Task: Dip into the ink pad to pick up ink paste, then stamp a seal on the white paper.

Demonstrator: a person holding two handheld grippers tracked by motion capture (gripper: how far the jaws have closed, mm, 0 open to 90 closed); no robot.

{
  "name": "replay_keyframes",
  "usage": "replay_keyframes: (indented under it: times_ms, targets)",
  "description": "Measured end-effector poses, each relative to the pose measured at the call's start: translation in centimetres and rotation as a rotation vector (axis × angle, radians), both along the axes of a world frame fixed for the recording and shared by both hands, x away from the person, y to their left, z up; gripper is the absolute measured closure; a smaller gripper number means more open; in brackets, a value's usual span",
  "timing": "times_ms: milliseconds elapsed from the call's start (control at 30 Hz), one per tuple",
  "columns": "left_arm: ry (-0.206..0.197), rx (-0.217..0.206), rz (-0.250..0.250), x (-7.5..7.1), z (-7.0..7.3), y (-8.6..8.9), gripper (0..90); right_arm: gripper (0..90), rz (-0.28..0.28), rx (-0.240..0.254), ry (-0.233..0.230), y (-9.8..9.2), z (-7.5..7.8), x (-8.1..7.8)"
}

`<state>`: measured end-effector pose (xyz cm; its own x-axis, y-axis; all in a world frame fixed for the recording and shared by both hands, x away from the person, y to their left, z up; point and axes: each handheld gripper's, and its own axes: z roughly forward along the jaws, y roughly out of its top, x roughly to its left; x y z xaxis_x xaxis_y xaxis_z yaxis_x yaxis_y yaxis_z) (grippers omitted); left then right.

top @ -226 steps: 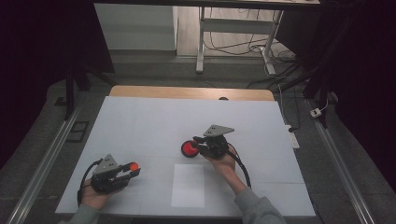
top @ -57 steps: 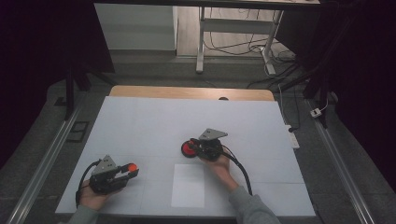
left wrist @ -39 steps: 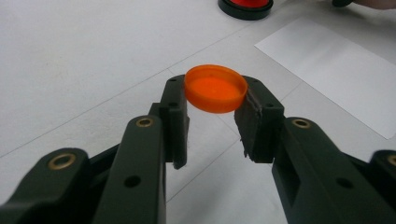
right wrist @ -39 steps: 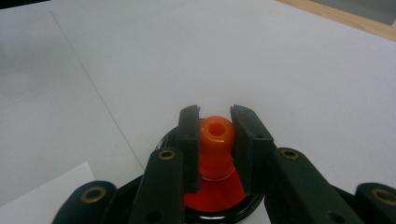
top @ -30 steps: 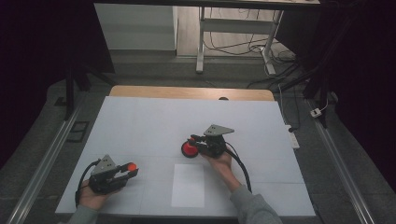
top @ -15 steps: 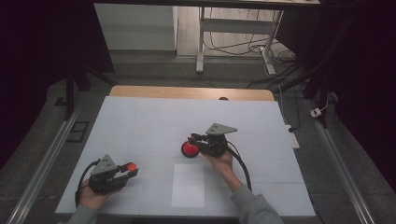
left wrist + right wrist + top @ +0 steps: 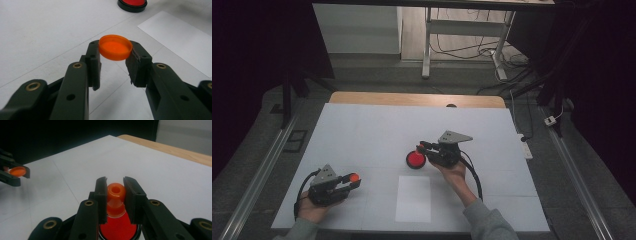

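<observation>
Orange cap (image 7: 115, 47) clenched in left tool (image 7: 113, 62), spout (image 7: 115, 192) of red bottle (image 7: 416, 160) gripped by right tool (image 7: 115, 195), seemingly steadied on desk (image 7: 377, 130) for capping.

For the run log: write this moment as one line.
left tool: shut on orange cap | right tool: shut on red bottle neck | white sheet: bare
</observation>
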<state>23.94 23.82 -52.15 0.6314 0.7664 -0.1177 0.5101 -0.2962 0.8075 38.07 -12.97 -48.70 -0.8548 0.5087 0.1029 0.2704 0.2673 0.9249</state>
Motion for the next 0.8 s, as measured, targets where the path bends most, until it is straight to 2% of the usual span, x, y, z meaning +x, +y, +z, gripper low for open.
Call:
replay_keyframes:
  times_ms: [433,800]
  targets:
    - [-0.006,0.004,0.006,-0.2,0.1,0.1,65.0,72.6,0.04,0.013,-0.028,-0.7,1.3,-1.4]
    - [-0.006,0.006,0.002,-0.2,0.1,0.0,65.0,72.6,0.048,0.012,-0.026,-0.7,1.4,-2.2]
